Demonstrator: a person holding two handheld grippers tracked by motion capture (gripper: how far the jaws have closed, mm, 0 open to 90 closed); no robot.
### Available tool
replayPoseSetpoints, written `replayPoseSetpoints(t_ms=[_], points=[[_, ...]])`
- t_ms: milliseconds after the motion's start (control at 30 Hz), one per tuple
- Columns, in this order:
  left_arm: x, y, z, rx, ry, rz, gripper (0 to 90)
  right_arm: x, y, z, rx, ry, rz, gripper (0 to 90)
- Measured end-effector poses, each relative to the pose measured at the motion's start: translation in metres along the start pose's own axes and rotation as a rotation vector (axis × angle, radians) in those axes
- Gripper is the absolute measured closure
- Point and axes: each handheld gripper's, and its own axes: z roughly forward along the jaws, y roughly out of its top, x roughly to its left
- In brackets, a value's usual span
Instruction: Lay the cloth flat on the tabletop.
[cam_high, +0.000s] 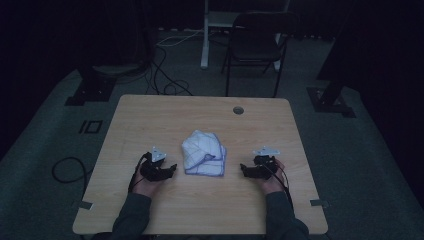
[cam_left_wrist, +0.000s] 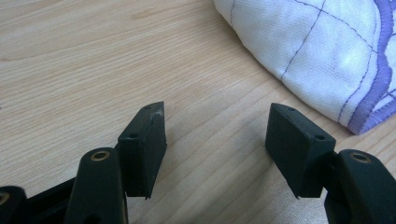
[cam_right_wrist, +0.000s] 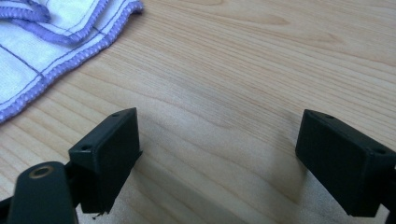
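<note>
Left gripper (cam_high: 170, 169), right gripper (cam_high: 245, 169): black bodies, grey three-cornered top plates, black cables, blocky black jaws, brass pivot rings. Dark grey sleeves (cam_high: 131, 215).

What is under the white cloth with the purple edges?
The cloth lies crumpled on the wooden table, so bare tabletop shows all around it. Whatever might sit beneath its folds is covered and cannot be seen. Both grippers rest apart from it, open.

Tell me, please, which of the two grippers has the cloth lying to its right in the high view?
The left gripper: the white, purple-edged cloth lies to its right, whereas the right gripper has it to its left.
</note>
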Motion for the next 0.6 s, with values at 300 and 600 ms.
replayPoseSetpoints(t_ms=[300,600], points=[[-0.002,-0.0001,-0.001,0.0,-0.002,0.001,43.7,0.0035,0.0006,-0.0009,-0.001,0.0,-0.001,18.8],[-0.0032,0.0006,-0.0017,0.006,-0.003,0.003,47.8,0.0055,0.0013,-0.0018,0.005,0.002,0.0,21.9]])
